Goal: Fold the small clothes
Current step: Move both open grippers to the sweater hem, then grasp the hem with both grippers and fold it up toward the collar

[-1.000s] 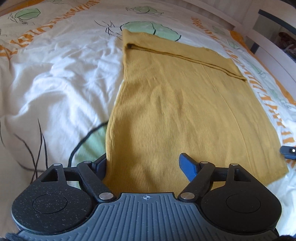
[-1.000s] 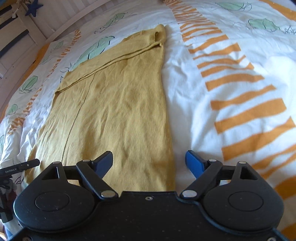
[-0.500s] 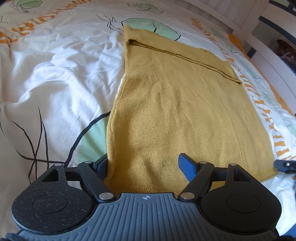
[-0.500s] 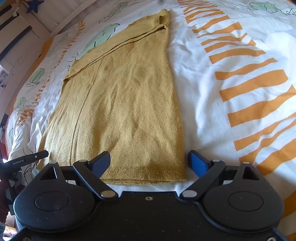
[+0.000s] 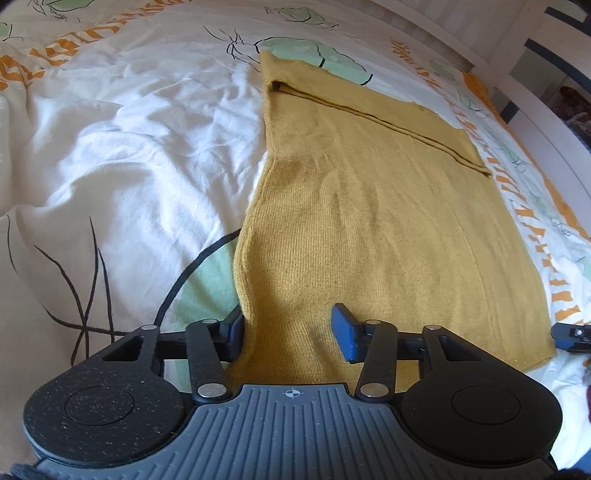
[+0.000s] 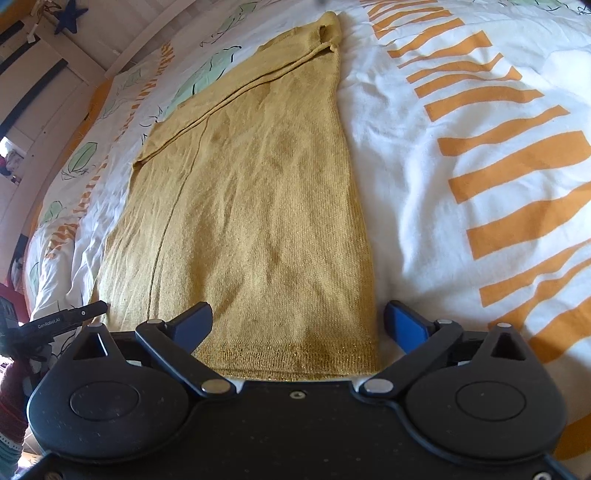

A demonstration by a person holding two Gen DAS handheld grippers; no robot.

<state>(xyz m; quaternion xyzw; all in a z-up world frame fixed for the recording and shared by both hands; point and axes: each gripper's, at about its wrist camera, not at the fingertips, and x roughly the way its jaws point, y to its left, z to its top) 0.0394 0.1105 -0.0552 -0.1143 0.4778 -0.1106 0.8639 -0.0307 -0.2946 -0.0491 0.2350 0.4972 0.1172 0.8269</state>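
- a mustard knit sweater [image 5: 376,221] lies flat down the middle of both frames, its hem at the bottom edge and a folded sleeve band across the top.
- left gripper [image 5: 288,328] sits at the hem's lower-left corner, fingers spread, one outside the cloth edge and one over the knit; whether it touches the cloth cannot be told.
- right gripper [image 6: 297,325] is spread wide around the hem's lower-right corner, gripping nothing.
- the other tool's black tip shows at each frame's side edge.
- underneath is a rumpled white duvet [image 6: 424,155] with orange stripes [image 6: 517,147] and green leaf prints [image 5: 317,55].
- a white slatted bed frame [image 5: 524,88] runs along the upper right of the left view; a blue star [image 6: 66,23] hangs at the upper left of the right view.
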